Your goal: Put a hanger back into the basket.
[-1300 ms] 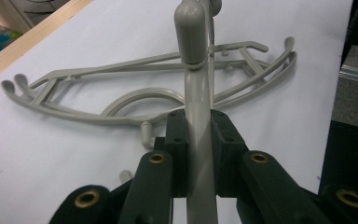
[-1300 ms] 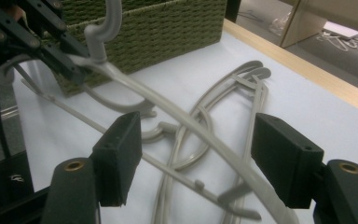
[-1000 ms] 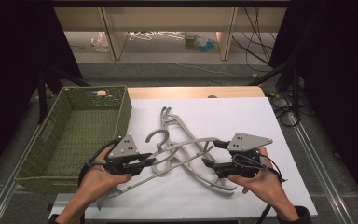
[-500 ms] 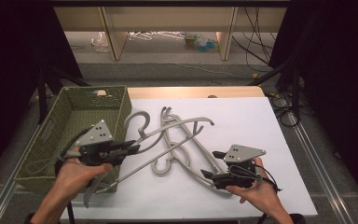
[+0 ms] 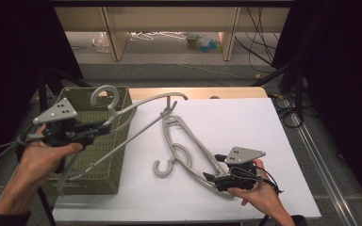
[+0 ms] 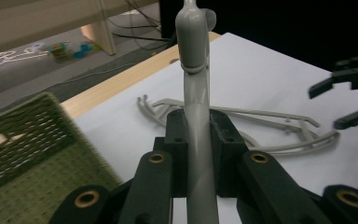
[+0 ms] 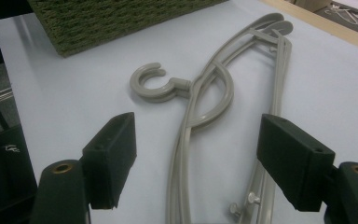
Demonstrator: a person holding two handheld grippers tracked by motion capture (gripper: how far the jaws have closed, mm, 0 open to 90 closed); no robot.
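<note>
My left gripper (image 5: 104,126) is shut on the neck of a grey plastic hanger (image 5: 136,110) and holds it up, tilted, over the green woven basket (image 5: 118,155). In the left gripper view its pads (image 6: 176,140) clamp the hanger's stem (image 6: 196,107), and the hook points away. A second grey hanger (image 5: 184,141) lies flat on the white sheet (image 5: 245,127), hook toward the front. My right gripper (image 5: 213,168) stands open at that hanger's near end. In the right gripper view the jaws straddle the lying hanger (image 7: 205,93) without touching it.
The basket (image 6: 28,154) takes up the table's left side, its corner (image 7: 121,14) near the lying hanger's hook. A wooden table edge (image 5: 202,92) runs along the back. Cables and shelf legs stand on the floor beyond.
My left gripper has lifted one hanger off the pile and carried it left over the basket. My right gripper has drawn back toward the front right, leaving the other hanger on the sheet.
</note>
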